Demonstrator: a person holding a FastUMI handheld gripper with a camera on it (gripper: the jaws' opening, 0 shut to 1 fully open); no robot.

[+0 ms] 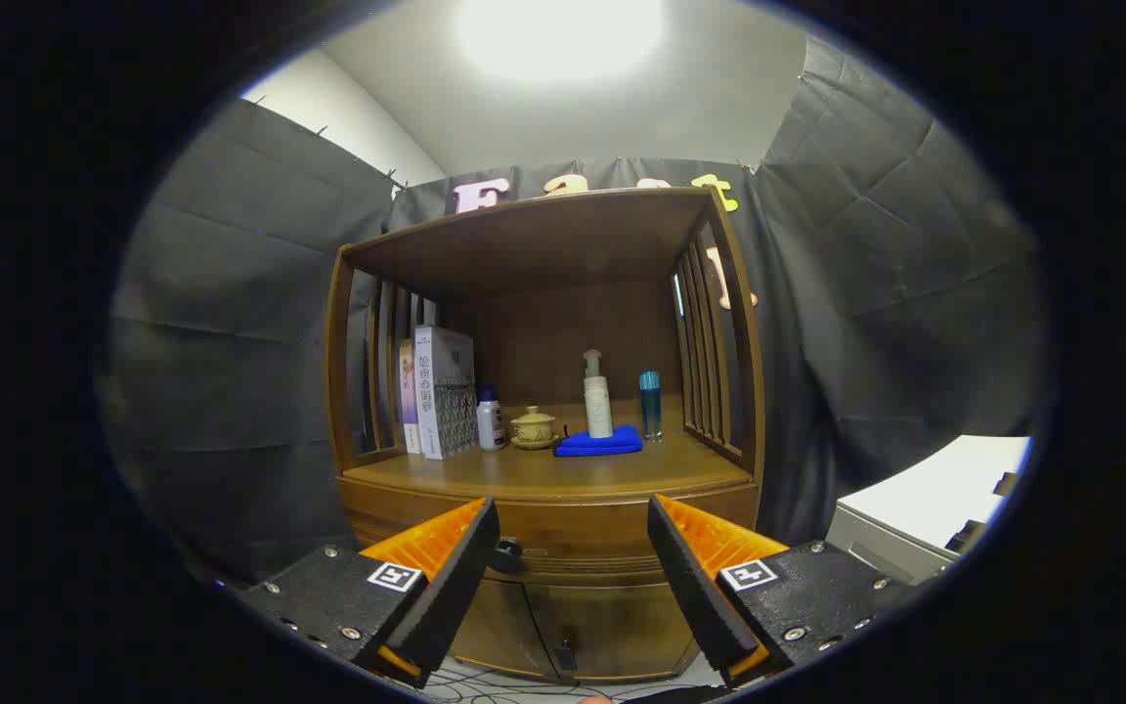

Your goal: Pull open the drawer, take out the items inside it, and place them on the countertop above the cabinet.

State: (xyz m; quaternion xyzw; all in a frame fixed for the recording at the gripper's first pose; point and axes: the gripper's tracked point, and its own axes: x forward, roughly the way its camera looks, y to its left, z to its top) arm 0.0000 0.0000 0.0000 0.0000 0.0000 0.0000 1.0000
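A hand-held gripper [573, 557] faces a wooden cabinet [543, 518] in a booth hung with dark cloth, its two fingers [460, 577] spread wide apart and holding nothing. The drawer [573, 538] lies directly ahead, in the gap between the fingers, its front flush with the cabinet and closed. A dark knob [506, 554] on the drawer front sits just beside the tip of the left finger, at about 9 o'clock from the middle of the gap; whether the finger touches it cannot be told. Below the drawer, at 6 o'clock, are two cupboard doors [583, 626] with a small dark handle [565, 657] where they meet.

Beyond the fingers, at 12 o'clock, the countertop [543, 474] runs under a roofed shelf with slatted sides. Along its back stand, from 10 o'clock round to 2 o'clock, a group of upright books [441, 391], a small white bottle [491, 420], a squat lidded pot [533, 427], a white pump bottle [598, 401] resting on a folded blue cloth [600, 442], and a slim blue-capped bottle [651, 403] near the right-hand slats. The front part of the countertop is bare wood.

At 3 o'clock from the cabinet, well apart, stands a white table [925, 508]. Cables [485, 689] trail on the floor at the cabinet's foot.
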